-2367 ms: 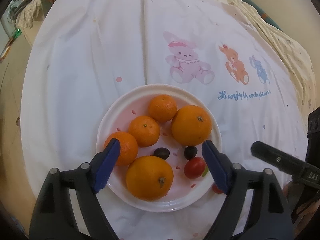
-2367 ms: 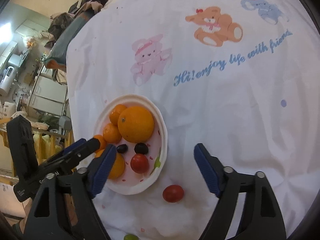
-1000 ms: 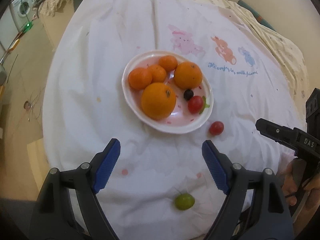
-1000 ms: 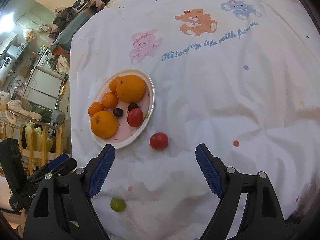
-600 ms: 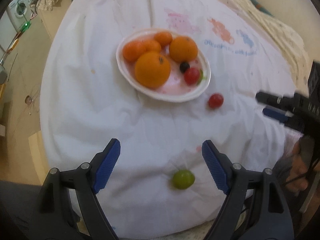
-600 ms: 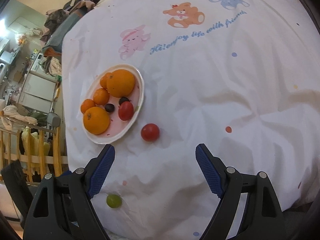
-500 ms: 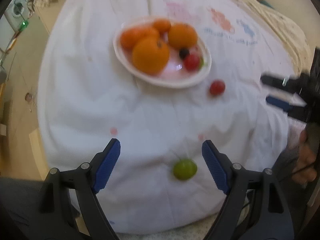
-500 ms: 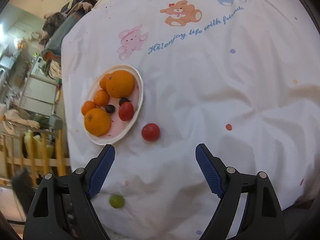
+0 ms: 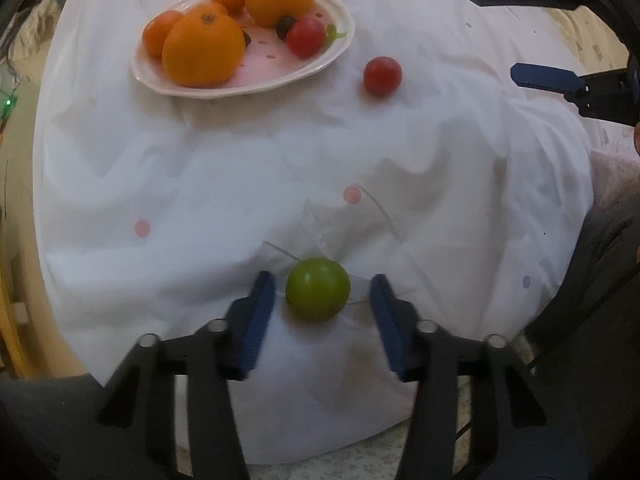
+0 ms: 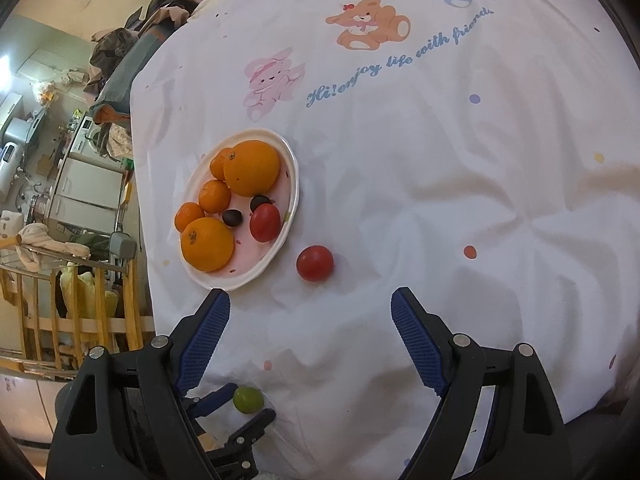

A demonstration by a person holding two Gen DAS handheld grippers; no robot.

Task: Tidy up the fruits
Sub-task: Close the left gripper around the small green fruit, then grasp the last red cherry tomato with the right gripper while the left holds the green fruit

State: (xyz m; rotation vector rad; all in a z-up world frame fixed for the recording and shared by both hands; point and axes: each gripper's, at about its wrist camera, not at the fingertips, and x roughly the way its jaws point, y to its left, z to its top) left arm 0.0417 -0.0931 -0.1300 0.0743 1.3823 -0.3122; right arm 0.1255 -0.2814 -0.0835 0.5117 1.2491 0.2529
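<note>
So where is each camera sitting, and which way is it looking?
Left wrist: it sits on the left gripper, low over the tablecloth's near edge, looking past the green fruit between its open fingers toward the plate; the right gripper shows at right.
Right wrist: it sits on the right gripper, higher up, looking down at the red tomato and the plate; the left gripper shows below.
Both see the plate, tomato and green fruit.
</note>
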